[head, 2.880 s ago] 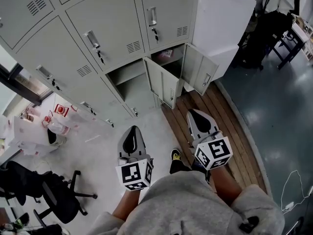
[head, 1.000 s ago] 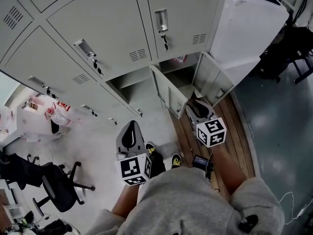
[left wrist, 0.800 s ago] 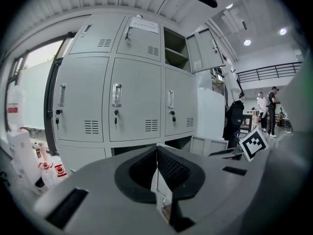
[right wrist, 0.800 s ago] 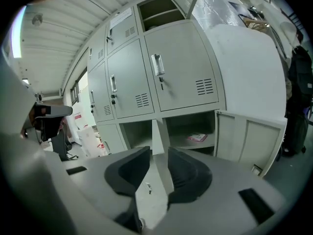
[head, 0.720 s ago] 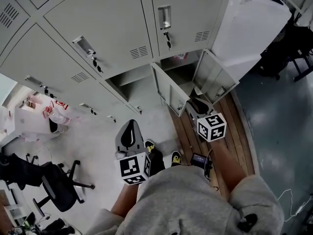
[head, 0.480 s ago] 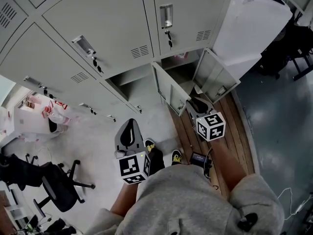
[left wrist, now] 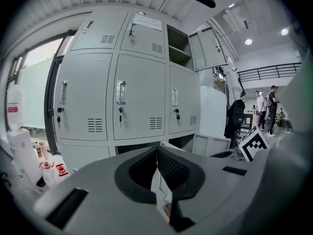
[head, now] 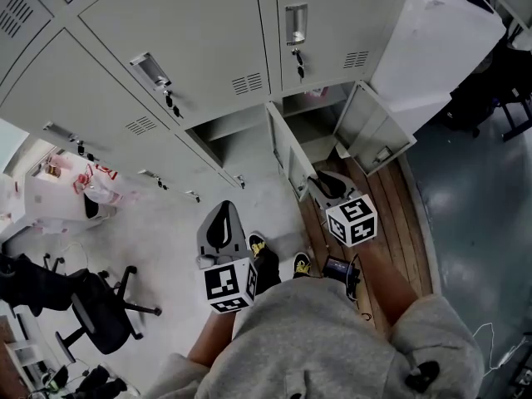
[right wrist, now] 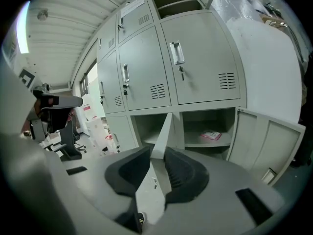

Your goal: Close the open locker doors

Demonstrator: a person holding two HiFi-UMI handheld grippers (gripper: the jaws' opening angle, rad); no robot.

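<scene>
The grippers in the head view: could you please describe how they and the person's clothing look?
Both the left gripper and right gripper have pale grey, tapering shells with black ribbed pads inside. Each carries a white cube printed with black square markers. The person wears a grey sweatshirt.

Soft even indoor light, daylight admitted by a window (left wrist: 35,89), gripper views bowed by fisheye, corners blackened.

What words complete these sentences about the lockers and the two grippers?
In the bottom row of lockers, ____ doors stand open.
The pink packet lies in the ____ open locker of that row.
The left gripper has its jaws ____.
The right gripper has its jaws ____.
Missing words: two, right, shut, open.
</scene>
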